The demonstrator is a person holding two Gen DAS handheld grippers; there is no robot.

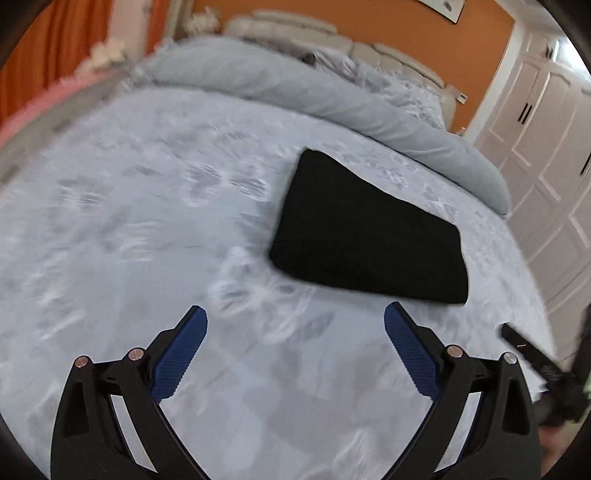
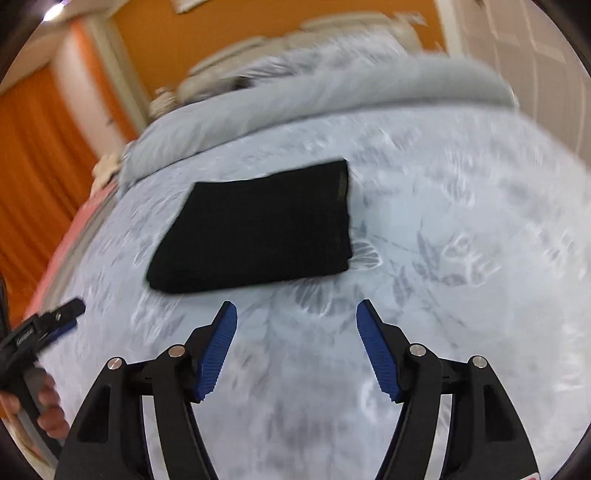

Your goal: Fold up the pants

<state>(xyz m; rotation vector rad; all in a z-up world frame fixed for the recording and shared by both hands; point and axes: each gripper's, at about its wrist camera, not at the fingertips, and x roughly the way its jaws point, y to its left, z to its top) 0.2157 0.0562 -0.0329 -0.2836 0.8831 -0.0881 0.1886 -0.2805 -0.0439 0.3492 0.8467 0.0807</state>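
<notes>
1. The black pants [image 1: 365, 229] lie folded into a flat, compact rectangle on the pale blue bedspread [image 1: 147, 221], which carries a faint grey leaf-and-flower print.
2. In the right wrist view the same pants [image 2: 255, 229] sit just beyond the fingertips, a little to the left of centre, with one straight edge facing right.
3. The left gripper [image 1: 295, 332] hangs above the bedspread with its jaws spread wide; nothing is between the blue pads [image 1: 181, 354], and the pants lie ahead and to the right, apart from them.
4. The right gripper [image 2: 295, 325] is also released, its jaws standing apart over bare bedspread, clear of the pants.
5. Each gripper shows at the edge of the other's view: the right one at the lower right of the left view, the left one at the lower left of the right view, with a hand [image 2: 44, 402] wrapped around its handle.
6. A rolled grey-blue duvet [image 1: 332, 96] runs across the bed behind the pants.
7. Beyond it are a cream padded headboard [image 1: 332, 37], an orange wall [image 1: 406, 26], orange curtains [image 2: 40, 166] and white cupboard doors [image 1: 546, 122].
8. Both views are blurred.
</notes>
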